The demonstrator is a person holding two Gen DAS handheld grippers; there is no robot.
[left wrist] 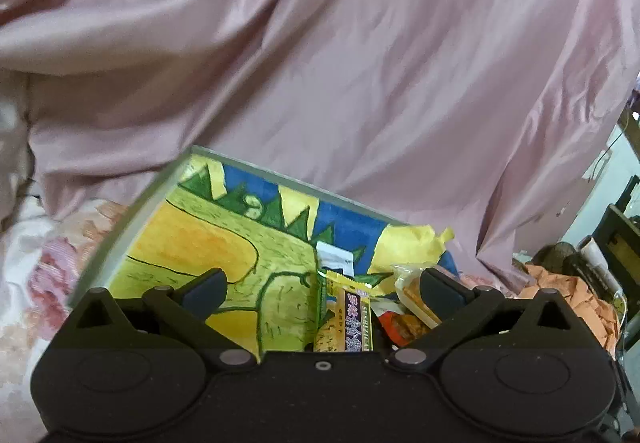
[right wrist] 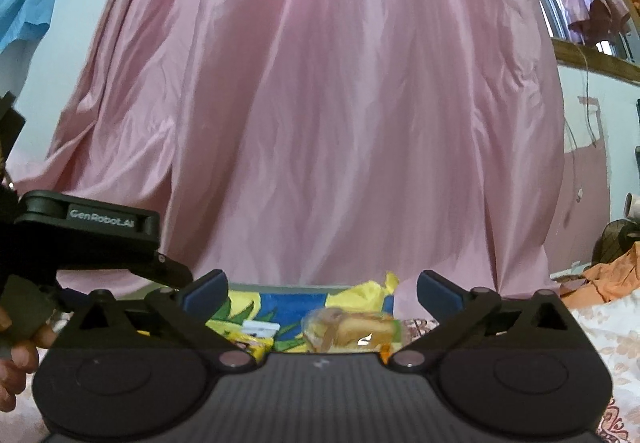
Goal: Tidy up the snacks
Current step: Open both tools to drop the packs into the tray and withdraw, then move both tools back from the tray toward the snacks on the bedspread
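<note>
In the left wrist view my left gripper [left wrist: 322,283] stands open, nothing between its pads. Below and beyond it lie snacks on a painted yellow, green and blue tray [left wrist: 188,243]: a yellow bar with a dark label [left wrist: 354,319], a clear pack of golden biscuits [left wrist: 410,293] and a red-orange pack [left wrist: 400,327]. In the right wrist view my right gripper [right wrist: 322,285] is open too, with no snack in its jaws. A clear pack of pastry [right wrist: 352,329] and a yellow pack [right wrist: 252,343] lie low beneath it, partly hidden by the gripper body.
A pink satin curtain [left wrist: 360,63] hangs right behind the tray. Floral bedding [left wrist: 36,263] lies left of it and crumpled orange cloth [left wrist: 572,299] to the right. The other gripper's housing [right wrist: 92,227] and a hand [right wrist: 16,359] show at the left of the right wrist view.
</note>
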